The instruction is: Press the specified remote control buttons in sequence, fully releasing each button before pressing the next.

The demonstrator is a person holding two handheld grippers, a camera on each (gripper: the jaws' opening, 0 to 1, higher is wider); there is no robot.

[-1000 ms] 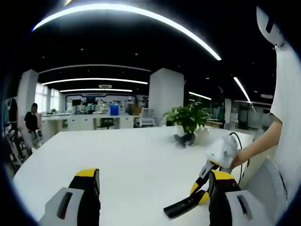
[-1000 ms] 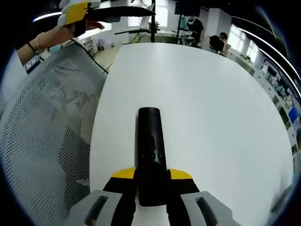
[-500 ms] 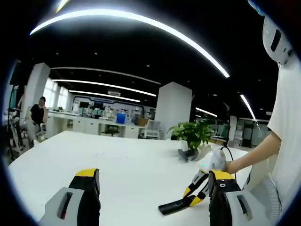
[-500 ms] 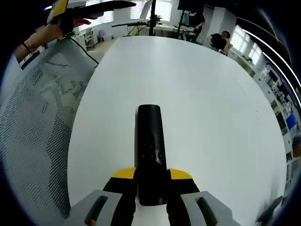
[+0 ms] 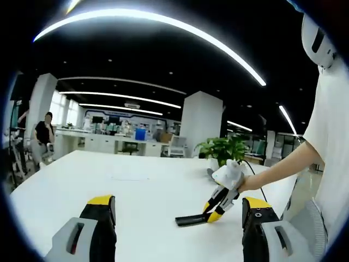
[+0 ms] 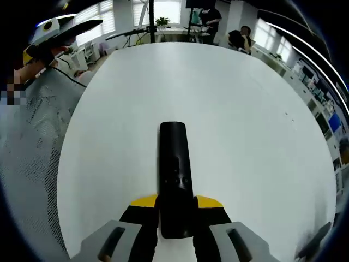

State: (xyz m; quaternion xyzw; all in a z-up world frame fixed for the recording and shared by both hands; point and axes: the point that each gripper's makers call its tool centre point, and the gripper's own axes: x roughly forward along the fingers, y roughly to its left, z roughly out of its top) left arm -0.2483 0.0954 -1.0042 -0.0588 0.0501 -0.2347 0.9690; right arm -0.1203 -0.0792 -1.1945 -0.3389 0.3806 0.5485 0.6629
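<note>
Remote buttons are too small and dark to read in either view, and the near end of the remote control [image 6: 174, 174] is hidden between the right gripper's jaws. One remote, one white table [image 6: 245, 109], one potted plant [image 5: 223, 148] at the table's far side, one mesh chair back [image 6: 30, 142] at the left of the right gripper view. People in the background: one at the left of the left gripper view, a few at the far end of the table in the right gripper view, hard to count. Left gripper [image 5: 177, 218]: jaws wide apart, nothing between them, held above the table. Seen from there, the right gripper [image 5: 215, 206] is held by a hand [image 5: 245, 183] over the table, with the black remote sticking out from its yellow tips toward the left. In the right gripper view, the right gripper [image 6: 175, 204] is clamped on the remote's near end, remote pointing straight ahead over the white tabletop; can't tell whether it touches the table.
</note>
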